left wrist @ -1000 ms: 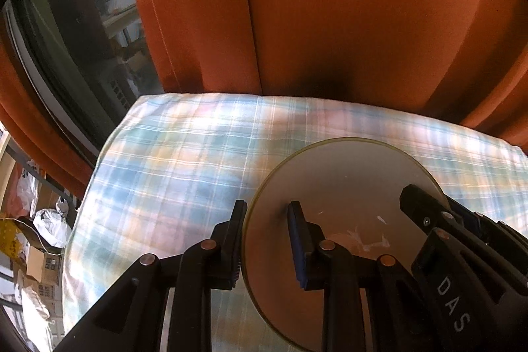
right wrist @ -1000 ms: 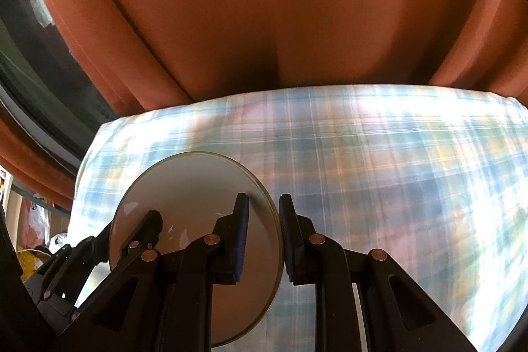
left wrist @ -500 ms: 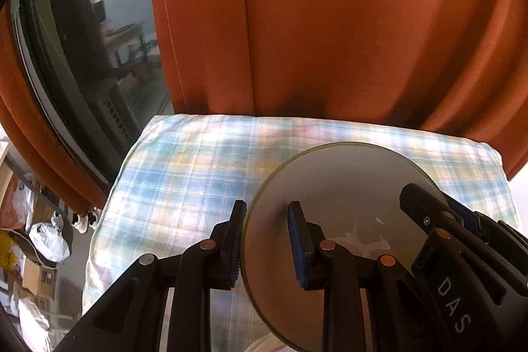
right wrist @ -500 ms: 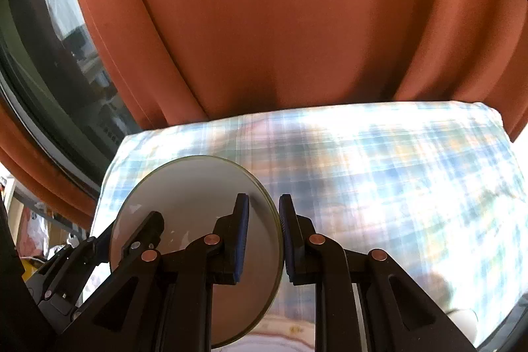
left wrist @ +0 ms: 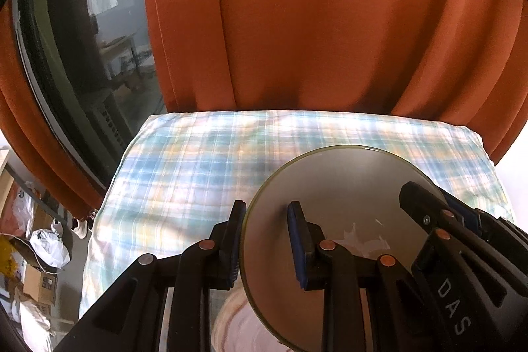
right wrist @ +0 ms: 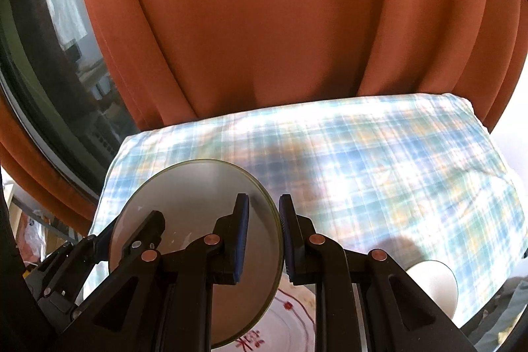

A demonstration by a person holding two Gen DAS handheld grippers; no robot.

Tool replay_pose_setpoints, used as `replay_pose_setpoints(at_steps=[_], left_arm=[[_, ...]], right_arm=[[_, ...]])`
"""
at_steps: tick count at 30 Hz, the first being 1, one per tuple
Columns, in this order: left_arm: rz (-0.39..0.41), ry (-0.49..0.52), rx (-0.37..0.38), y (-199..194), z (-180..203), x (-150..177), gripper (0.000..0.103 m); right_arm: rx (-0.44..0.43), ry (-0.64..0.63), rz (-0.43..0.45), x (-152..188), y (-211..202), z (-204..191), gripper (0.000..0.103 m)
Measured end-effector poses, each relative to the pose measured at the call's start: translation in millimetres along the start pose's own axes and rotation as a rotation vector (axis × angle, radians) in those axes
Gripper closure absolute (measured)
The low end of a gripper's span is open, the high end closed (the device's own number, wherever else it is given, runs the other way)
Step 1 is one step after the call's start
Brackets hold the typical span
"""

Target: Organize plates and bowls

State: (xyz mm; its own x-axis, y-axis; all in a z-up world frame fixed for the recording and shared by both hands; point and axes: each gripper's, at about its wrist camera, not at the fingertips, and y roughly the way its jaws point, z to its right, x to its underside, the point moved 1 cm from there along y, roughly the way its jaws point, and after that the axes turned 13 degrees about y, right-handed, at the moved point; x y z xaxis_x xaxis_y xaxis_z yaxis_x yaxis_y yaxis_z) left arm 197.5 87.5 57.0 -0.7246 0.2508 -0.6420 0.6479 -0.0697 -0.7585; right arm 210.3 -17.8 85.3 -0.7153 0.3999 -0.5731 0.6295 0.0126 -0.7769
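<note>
The round grey plate with a thin yellow-green rim (left wrist: 346,187) is held clear of the surface, carried between both tools and tilted toward the cameras. The left gripper (left wrist: 268,244) is closed onto the plate's left edge, one blue-padded finger over the face and the other behind the rim. The right gripper (right wrist: 264,241) is clamped likewise on the opposite edge, its fingers nearly together with the rim between them. Directly below the plate, at the bottom of the right wrist view, lies a white plate with red decoration (right wrist: 290,329); its pale edge also shows under the left tool. A white bowl (right wrist: 435,282) sits to the right, near the cloth's front edge. All stands on a blue and yellow checked tablecloth (right wrist: 379,174), backed by an orange curtain (left wrist: 313,22) and a dark window (left wrist: 82,61). Judgement: the step in hand is the two-handed transfer of the grey plate toward the decorated one. The next move calls for levelling the plate, centring it over the lower plate, lowering evenly, then releasing both grips together.
</note>
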Motion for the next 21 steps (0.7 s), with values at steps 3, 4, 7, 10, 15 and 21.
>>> replay_pose_setpoints(at_steps=[3,4,7,10,15,21], left_arm=[[-0.008,-0.012,-0.009,-4.8,17.3,3.8,0.08],[-0.014,-0.015,-0.009,-5.1,23.8,4.5,0.08],[-0.026,-0.016,-0.008,-5.6,45.6,6.7,0.08],[-0.033,-0.023,-0.016,-8.1,68.2,8.3,0.08],[-0.015,-0.025,-0.029,-14.3,102.1,5.9,0.08],[-0.013,-0.031,-0.02,-21.4,143.4,5.9,0.08]], right_arm=[[-0.013,-0.012,0.0,0.6,-4.6,15.4,0.081],[-0.015,-0.014,-0.006,-0.6,-4.6,21.3,0.081],[-0.015,-0.025,-0.014,-2.1,-9.1,44.4,0.081],[-0.022,-0.027,-0.023,-2.5,-13.4,66.6,0.081],[-0.038,-0.044,-0.008,-5.9,-22.0,102.0,0.081],[-0.037,-0.058,0.001,-11.8,-30.6,146.8,0.081]])
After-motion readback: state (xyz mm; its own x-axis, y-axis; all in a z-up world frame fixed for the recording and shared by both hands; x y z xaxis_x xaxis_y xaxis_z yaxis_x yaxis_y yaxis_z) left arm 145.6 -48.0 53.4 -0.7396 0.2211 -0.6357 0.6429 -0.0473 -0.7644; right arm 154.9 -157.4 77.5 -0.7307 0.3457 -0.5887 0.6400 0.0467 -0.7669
